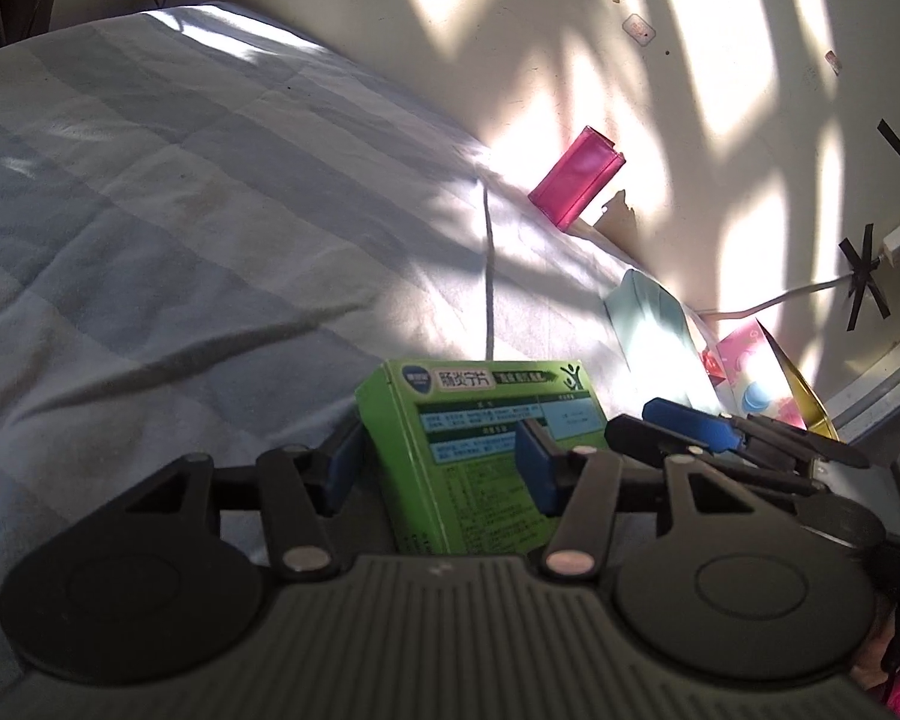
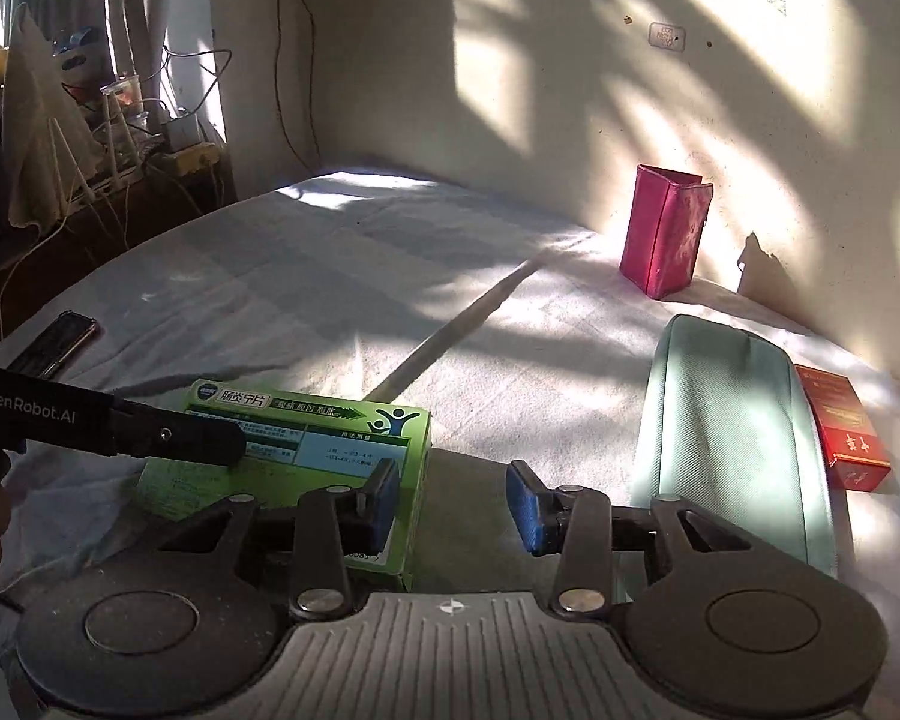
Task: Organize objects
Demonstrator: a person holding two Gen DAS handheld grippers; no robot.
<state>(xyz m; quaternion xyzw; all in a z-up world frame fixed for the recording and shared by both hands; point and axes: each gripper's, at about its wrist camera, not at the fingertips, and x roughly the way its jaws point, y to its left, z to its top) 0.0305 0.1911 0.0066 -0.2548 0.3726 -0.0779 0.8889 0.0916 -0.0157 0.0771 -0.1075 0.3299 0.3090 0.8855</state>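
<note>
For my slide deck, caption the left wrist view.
Left gripper clamps a green cardboard medicine box above a pale checked bedsheet, sunlit wall behind.

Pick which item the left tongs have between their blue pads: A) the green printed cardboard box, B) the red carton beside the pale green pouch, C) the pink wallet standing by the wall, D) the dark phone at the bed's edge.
A: in the left wrist view the left tongs close their blue pads on either side of the green printed cardboard box, while the right tongs stand empty beside it.
</note>
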